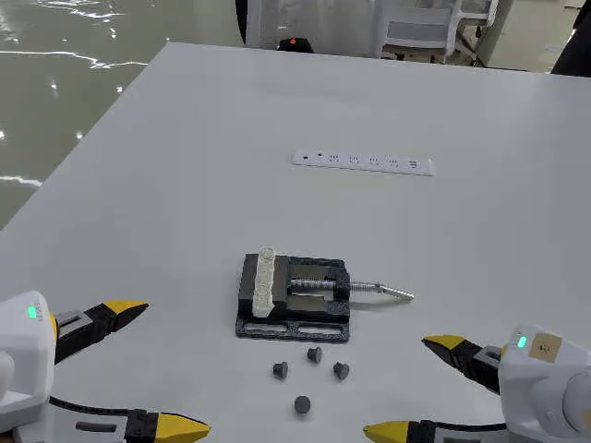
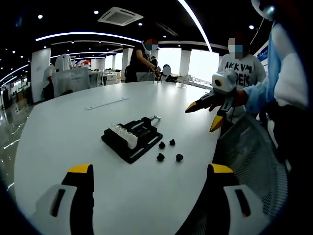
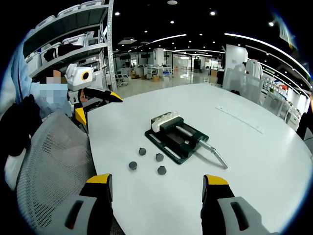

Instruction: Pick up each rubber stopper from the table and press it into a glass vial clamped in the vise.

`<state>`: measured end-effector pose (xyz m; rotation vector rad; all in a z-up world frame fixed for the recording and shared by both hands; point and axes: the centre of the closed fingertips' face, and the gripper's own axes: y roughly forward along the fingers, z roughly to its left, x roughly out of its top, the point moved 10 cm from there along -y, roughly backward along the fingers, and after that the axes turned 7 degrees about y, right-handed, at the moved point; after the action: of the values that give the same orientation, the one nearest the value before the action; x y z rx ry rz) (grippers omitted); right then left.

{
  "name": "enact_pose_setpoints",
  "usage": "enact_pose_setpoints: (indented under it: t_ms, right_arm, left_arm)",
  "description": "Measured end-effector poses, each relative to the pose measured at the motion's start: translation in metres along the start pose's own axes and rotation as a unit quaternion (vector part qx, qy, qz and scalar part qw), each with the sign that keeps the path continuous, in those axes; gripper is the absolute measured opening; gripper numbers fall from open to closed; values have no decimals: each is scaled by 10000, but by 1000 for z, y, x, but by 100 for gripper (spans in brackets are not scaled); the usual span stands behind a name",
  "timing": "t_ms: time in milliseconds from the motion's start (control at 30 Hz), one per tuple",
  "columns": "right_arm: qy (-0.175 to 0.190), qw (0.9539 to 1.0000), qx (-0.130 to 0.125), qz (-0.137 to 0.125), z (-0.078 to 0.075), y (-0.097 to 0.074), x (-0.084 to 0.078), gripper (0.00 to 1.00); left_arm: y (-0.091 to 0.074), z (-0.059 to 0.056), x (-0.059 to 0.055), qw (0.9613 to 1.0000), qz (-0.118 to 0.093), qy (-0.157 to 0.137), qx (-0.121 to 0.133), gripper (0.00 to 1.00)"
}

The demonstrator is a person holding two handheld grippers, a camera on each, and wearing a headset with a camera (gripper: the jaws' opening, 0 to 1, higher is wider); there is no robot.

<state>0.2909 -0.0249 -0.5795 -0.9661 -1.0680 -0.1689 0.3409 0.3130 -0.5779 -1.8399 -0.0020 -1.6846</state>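
A black vise (image 1: 314, 314) sits mid-table with a row of clear glass vials (image 1: 266, 281) clamped in its jaws. Several dark rubber stoppers (image 1: 315, 353) lie loose on the table just in front of it. My left gripper (image 1: 166, 367) hovers open at the lower left, nothing between its yellow-tipped fingers. My right gripper (image 1: 399, 386) is open at the lower right, also holding nothing. The left gripper view shows the vise (image 2: 139, 147), vials (image 2: 122, 131), stoppers (image 2: 160, 157) and right gripper (image 2: 201, 119). The right gripper view shows the vise (image 3: 183, 147), vials (image 3: 165, 119), stoppers (image 3: 159, 157) and left gripper (image 3: 100, 108).
A white power strip (image 1: 362, 161) lies beyond the vise. The vise's screw handle (image 1: 392, 293) sticks out to the right. A grey mesh chair (image 3: 49, 161) stands at the near table edge. People stand at the far side of the table (image 2: 146, 54).
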Motion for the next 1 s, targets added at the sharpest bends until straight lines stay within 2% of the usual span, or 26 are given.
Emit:
enact_pose_setpoints:
  t_ms: [167,400,667,833,933,1000]
  right_arm:
    - [66,9998,113,-155,2,-2,3,80]
    - [119,9994,172,-276,1,-8,5,84]
    - [113,9993,227,-289,5,-11,6,85]
    - [111,9994,205,-273,7,-11,7,85]
    - [114,9994,200,-256,7,-12,8,85]
    - [78,9995,185,-230,7,-12,9,84]
  left_arm:
    - [3,2,0,9999,-105,68,-96,95]
    - [9,4,-4,9992,-73,214,-327,92]
    - [27,5,-11,9960,-40,397,-795,80]
    - [39,9,-13,9945,-90,485,-921,71]
    - [45,11,-13,9934,-69,588,-987,66]
    - [50,13,-13,9920,20,710,-1042,64]
